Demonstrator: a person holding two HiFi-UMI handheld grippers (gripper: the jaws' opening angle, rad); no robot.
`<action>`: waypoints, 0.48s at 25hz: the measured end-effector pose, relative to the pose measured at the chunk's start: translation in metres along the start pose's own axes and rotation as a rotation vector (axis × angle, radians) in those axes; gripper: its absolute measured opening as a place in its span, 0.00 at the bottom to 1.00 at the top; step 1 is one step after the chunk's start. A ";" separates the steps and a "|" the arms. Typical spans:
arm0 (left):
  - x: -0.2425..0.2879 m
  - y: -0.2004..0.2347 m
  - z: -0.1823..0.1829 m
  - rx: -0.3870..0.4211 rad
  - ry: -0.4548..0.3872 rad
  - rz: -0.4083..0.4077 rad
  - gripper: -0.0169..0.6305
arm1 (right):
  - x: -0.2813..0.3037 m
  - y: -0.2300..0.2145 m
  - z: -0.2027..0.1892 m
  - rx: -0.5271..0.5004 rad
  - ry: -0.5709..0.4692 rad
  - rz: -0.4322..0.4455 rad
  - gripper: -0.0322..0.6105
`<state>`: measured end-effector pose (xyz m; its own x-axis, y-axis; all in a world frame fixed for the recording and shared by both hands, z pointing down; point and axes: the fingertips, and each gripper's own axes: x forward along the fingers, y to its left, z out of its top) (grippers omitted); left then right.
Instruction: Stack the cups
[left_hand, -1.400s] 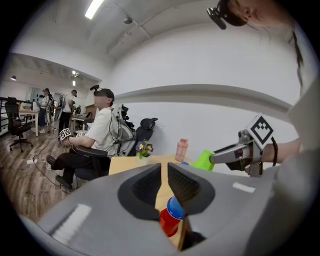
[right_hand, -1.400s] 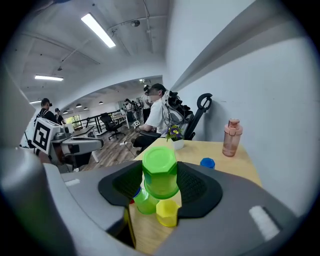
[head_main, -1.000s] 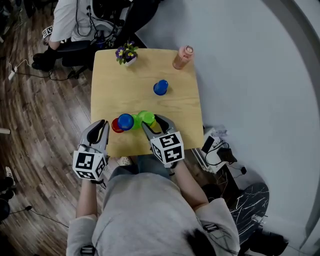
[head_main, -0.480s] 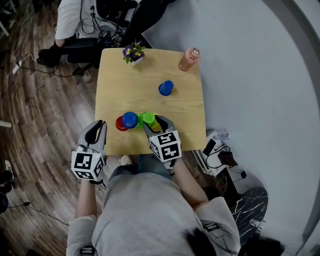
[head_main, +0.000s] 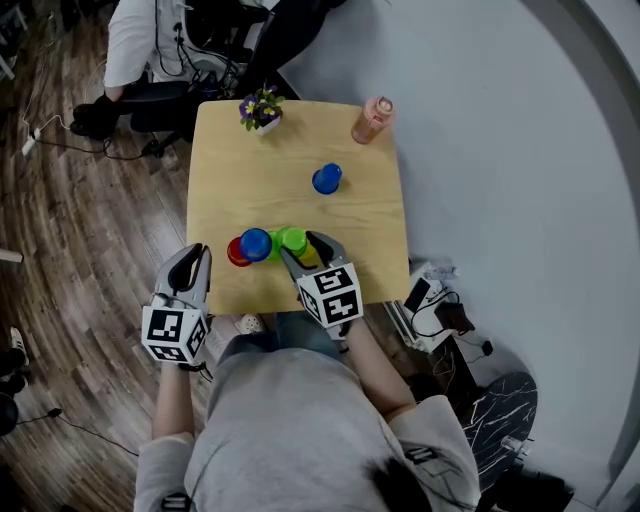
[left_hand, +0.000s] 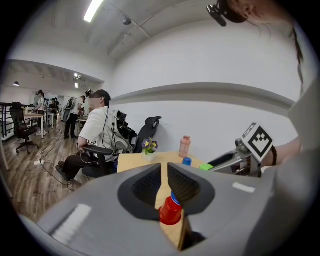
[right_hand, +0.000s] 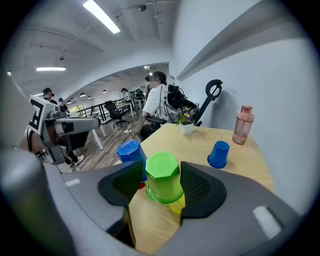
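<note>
Left tool (head_main: 198, 252) off the desk (head_main: 250, 180) near-left corner, jaws nearly pressed together, empty. Red cup (head_main: 234, 252) and blue cup (head_main: 255, 243) together at the near edge. Right tool (head_main: 302, 248) pinching the inverted green cup (right_hand: 162, 177), which sits over the yellow cup (right_hand: 177, 205). Second blue cup (head_main: 326, 179) alone mid-desk.

counter: light wood, square top (head_main: 230, 190)
far edge: small flower pot (head_main: 261, 108) at the left, pink bottle (head_main: 371, 119) at the right
middle: lone blue cup (head_main: 326, 179), upside down
near edge: red cup (head_main: 235, 253), second blue cup (head_main: 255, 243) and green cup (head_main: 292, 238) all bunched up, yellow cup (right_hand: 177, 204) peeking out under the green
</note>
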<state>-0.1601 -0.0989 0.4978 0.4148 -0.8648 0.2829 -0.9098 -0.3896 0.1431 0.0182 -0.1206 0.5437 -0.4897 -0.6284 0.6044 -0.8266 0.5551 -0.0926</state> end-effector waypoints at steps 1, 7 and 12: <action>0.001 -0.001 0.001 -0.002 -0.003 -0.002 0.18 | -0.004 0.000 0.004 0.009 -0.019 0.008 0.39; 0.008 -0.001 0.008 -0.003 -0.035 0.001 0.18 | -0.030 -0.030 0.044 0.087 -0.148 -0.004 0.39; 0.014 0.005 0.020 0.026 -0.087 0.043 0.12 | -0.026 -0.085 0.070 0.085 -0.174 -0.077 0.39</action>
<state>-0.1593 -0.1192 0.4836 0.3739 -0.9046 0.2046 -0.9271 -0.3588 0.1080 0.0818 -0.1894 0.4808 -0.4587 -0.7557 0.4674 -0.8802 0.4584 -0.1227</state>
